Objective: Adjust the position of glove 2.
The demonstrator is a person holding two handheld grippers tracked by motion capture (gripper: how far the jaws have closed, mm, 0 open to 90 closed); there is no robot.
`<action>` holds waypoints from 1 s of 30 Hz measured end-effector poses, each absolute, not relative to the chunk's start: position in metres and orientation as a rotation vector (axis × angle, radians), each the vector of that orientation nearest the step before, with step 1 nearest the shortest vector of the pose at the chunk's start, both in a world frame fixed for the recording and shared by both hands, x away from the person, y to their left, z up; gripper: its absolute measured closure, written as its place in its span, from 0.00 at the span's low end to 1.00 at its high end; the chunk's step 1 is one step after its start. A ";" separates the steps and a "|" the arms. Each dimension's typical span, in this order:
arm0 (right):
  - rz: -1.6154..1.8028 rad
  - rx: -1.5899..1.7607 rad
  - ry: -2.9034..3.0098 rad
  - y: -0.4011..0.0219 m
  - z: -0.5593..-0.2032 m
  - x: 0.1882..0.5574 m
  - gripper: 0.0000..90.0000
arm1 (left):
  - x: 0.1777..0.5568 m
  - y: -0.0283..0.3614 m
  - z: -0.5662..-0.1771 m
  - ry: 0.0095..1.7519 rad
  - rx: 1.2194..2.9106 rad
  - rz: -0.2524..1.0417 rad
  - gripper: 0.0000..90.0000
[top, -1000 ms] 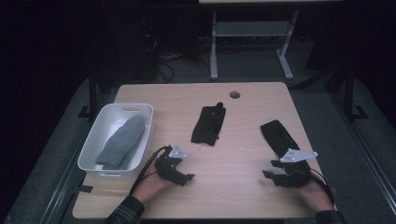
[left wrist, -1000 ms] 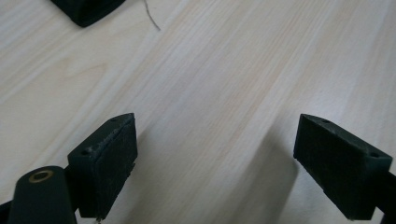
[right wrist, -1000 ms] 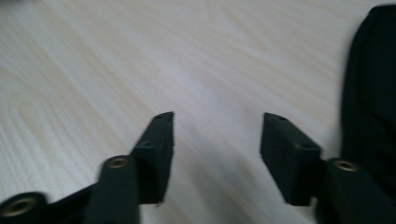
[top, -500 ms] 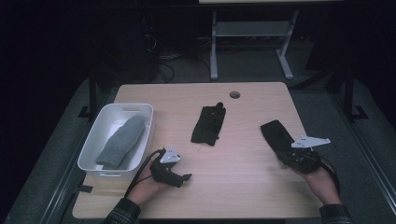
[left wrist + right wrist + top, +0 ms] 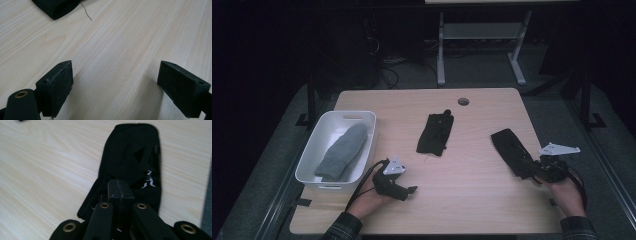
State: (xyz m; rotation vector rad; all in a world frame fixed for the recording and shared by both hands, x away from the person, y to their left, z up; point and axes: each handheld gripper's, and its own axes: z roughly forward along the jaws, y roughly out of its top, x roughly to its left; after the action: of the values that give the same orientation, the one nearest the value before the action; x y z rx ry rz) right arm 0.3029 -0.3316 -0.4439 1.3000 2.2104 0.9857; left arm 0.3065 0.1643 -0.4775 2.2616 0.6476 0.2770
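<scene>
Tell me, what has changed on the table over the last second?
The right gripper slid toward the table's right edge, onto the near end of the black sock lying there, and its jaws have just been closing; they now stand shut at that end. The sock lies where it was. The left gripper stayed near the white bin, jaws open. The grey sock in the bin and the middle black sock kept their places.
</scene>
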 end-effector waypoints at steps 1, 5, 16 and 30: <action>0.985 1.299 2.203 -0.334 -0.443 0.303 1.00 | 0.306 0.164 -0.478 0.648 2.261 0.277 0.14; 0.948 1.345 2.176 -0.343 -0.445 0.306 1.00 | 0.307 0.164 -0.478 0.647 2.261 0.277 0.14; 0.880 1.440 2.161 -0.360 -0.456 0.309 1.00 | 0.307 0.164 -0.478 0.646 2.262 0.276 0.14; 0.945 1.346 2.324 -0.326 -0.460 0.313 1.00 | 0.307 0.164 -0.478 0.645 2.262 0.276 0.14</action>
State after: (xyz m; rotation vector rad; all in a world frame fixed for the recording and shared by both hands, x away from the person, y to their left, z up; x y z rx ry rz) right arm 0.3127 -0.3256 -0.4597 1.3462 2.3240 0.9451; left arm 0.3067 0.1643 -0.4775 2.2622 0.6451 0.2762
